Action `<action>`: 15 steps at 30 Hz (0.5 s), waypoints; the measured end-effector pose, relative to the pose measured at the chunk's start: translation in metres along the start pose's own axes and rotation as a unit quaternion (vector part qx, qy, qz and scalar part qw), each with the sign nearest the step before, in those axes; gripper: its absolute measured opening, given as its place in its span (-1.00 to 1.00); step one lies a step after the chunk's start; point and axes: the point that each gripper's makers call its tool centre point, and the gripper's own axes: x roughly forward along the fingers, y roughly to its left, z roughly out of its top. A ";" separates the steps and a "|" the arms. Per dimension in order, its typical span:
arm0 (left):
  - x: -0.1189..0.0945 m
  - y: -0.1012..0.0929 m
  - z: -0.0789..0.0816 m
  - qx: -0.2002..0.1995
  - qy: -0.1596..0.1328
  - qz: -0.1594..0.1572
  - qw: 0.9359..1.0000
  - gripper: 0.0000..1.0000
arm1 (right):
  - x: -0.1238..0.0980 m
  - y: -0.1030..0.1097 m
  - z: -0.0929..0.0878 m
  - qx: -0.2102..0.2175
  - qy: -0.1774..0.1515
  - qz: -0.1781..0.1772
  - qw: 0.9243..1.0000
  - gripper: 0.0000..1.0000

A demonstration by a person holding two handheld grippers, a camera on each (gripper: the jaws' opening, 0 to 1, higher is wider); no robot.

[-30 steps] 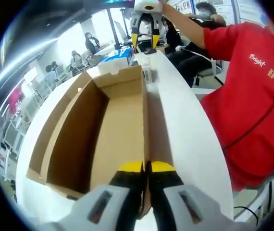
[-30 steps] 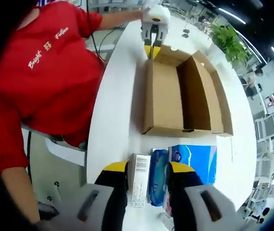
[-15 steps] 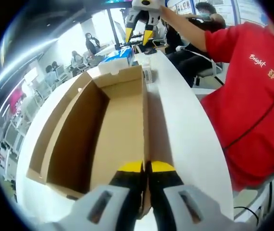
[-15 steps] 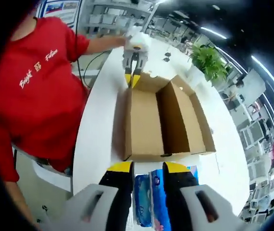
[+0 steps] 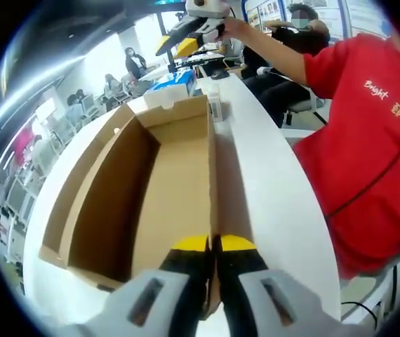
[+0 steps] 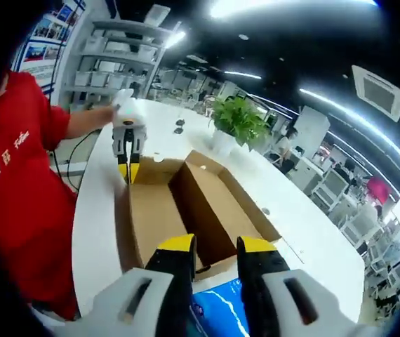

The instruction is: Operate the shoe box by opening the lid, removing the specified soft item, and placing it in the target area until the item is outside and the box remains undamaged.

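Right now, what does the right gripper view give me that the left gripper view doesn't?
Right gripper view alone: a potted plant on the table beyond the box, and a blue package between the open right gripper jaws.

Left gripper view alone: the left gripper up close, shut on the shoe box wall, and a small white carton past the box's far end.

Both: the open, empty cardboard box, the white table and the person's red shirt.

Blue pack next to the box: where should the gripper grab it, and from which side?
Probably from above. The blue pack lies flat on the table just outside the box end, and the right gripper hangs over it with jaws open. Pinch its two opposite side edges; its soft body should squeeze without slipping.
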 end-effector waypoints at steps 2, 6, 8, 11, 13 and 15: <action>0.000 0.000 0.000 0.000 0.000 0.000 1.000 -0.95 | 0.004 -0.009 -0.005 0.003 0.007 -0.032 0.999 -0.54; 0.000 0.000 0.000 0.001 -0.001 0.001 1.000 -0.94 | 0.014 -0.026 -0.012 0.049 0.003 -0.075 0.996 -0.51; 0.000 0.000 0.000 0.002 -0.001 0.002 1.000 -0.94 | 0.016 -0.030 -0.013 0.084 0.000 -0.077 0.994 -0.48; 0.000 0.000 0.000 0.002 -0.001 0.002 1.000 -0.94 | 0.018 -0.037 -0.011 0.113 0.000 -0.095 0.989 -0.48; 0.000 -0.001 0.001 0.001 -0.001 0.001 1.000 -0.94 | 0.020 -0.043 -0.014 0.109 0.013 -0.112 0.988 -0.50; 0.000 -0.001 0.001 0.002 -0.001 0.001 1.000 -0.94 | 0.021 -0.048 -0.014 0.112 0.020 -0.133 0.985 -0.50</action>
